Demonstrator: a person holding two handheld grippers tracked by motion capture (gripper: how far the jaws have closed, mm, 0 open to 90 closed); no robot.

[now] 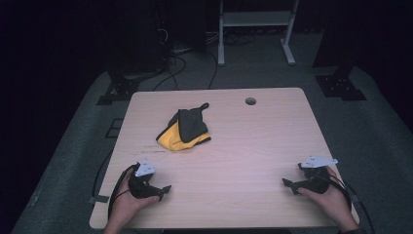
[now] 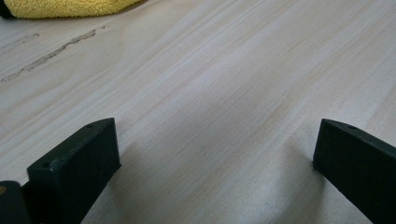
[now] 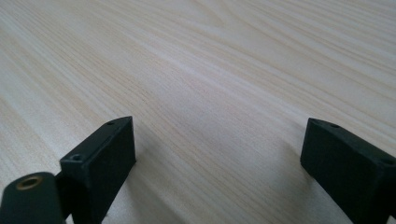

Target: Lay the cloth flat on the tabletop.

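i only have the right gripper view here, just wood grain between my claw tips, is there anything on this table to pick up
Observer: Yes, a crumpled yellow and dark grey cloth lies on the table, toward the far left of the middle in the high view.
Operator: which claw is nearer to it
Observer: The left claw; the left gripper view shows the cloth's yellow edge at its top left corner.
Operator: is the left one holding anything
Observer: No, its jaws stand open over bare wood.
Operator: and where is my right claw on the table
Observer: Near the front right corner, pointing left toward the middle, held in the person's right hand.
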